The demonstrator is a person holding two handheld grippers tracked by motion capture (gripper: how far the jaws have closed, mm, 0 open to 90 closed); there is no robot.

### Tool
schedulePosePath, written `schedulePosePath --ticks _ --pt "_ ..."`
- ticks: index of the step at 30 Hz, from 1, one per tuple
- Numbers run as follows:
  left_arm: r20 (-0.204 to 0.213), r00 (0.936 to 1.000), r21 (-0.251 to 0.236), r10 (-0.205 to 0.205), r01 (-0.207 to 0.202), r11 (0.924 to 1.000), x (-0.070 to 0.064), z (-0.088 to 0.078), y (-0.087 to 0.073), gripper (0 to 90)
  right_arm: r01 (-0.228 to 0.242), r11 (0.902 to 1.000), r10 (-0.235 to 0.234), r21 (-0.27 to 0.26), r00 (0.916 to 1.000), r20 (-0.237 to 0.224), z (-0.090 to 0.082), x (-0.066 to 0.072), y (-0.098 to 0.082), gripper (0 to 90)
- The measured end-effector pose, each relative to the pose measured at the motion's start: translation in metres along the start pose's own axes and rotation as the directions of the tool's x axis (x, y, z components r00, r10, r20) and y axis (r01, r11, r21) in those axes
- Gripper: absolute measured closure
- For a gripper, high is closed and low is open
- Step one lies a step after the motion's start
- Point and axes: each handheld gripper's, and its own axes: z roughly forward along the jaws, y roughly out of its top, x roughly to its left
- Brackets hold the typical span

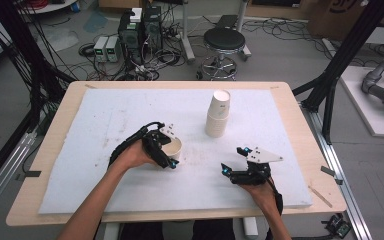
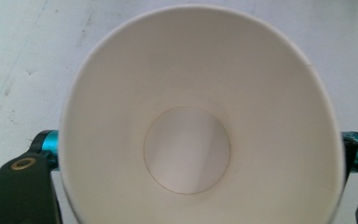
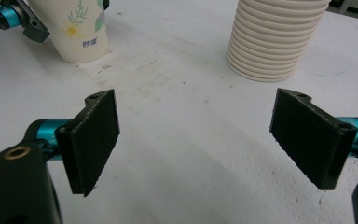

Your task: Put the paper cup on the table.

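From the high view, your left claw (image 1: 166, 150) sits at a single paper cup (image 1: 172, 148) standing upright on the white bench (image 1: 105, 120), well apart from the cup stack (image 1: 218, 114) farther back. Your right claw (image 1: 234, 161) rests low on the bench, holding nothing. One cup looks separated and set down; the stack remains to deal with.

In the left gripper view, the cup (image 2: 200, 126) mouth hides the pads. The jaws flank the cup at both edges; I judge them spread and no longer pressing, though contact is hard to confirm.

In the right gripper view, your jaws stand wide apart over bare bench, with the flower-printed cup (image 3: 77, 28) and the stack (image 3: 275, 37) beyond, both cut off at the top.
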Motion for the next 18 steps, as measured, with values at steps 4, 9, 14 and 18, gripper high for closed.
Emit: schedulePosePath --ticks 4,9,14,18 --pt "0.002 0.9998 -0.012 -0.018 0.019 0.9998 0.001 0.001 -0.006 17.0 -0.001 1.0000 0.001 0.000 1.0000 -0.001 0.000 0.000 0.000 15.8" --pt "-0.004 0.9997 -0.040 -0.023 0.023 0.9990 0.001 -0.006 -0.006 17.0 -0.001 1.0000 0.001 -0.001 1.0000 -0.002 0.000 0.000 0.000 15.9" --pt "-0.013 0.9991 -0.034 -0.041 0.040 0.9986 0.002 -0.012 -0.013 17.0 -0.001 1.0000 0.001 -0.001 1.0000 0.000 0.000 0.000 0.000 15.9" --pt "-0.031 0.9978 -0.045 -0.059 0.057 0.9973 0.000 -0.019 -0.028 17.0 -0.001 1.0000 0.001 -0.001 1.0000 0.000 -0.001 0.000 0.000 15.9"
